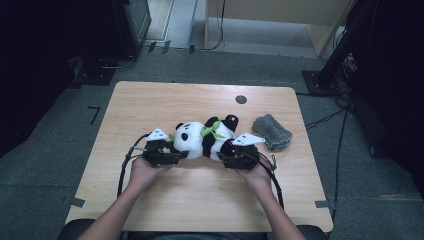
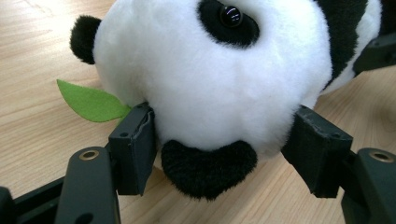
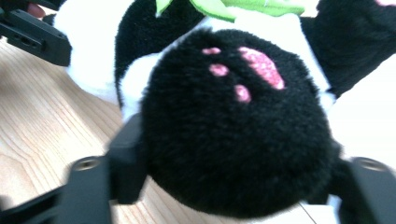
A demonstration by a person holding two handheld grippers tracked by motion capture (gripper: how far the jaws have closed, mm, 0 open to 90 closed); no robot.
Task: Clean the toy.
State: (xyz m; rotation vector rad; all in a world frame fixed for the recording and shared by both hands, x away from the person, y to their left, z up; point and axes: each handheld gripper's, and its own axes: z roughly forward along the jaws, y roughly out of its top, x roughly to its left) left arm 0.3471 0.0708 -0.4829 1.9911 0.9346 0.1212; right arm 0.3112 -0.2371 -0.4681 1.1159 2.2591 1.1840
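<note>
A black-and-white plush panda with a green leaf scarf lies on its side in the middle of the wooden table. My left gripper is at its head. In the left gripper view both pads press into the white head, just above a black ear. A green felt leaf sticks out beside the head. My right gripper is at the other end. In the right gripper view its jaws squeeze a black foot with pink paw marks.
A folded grey cloth lies on the table just right of the panda. A small dark round spot marks the far side of the tabletop. Cables trail from both grippers toward the near edge. The left gripper's jaw appears top left in the right gripper view.
</note>
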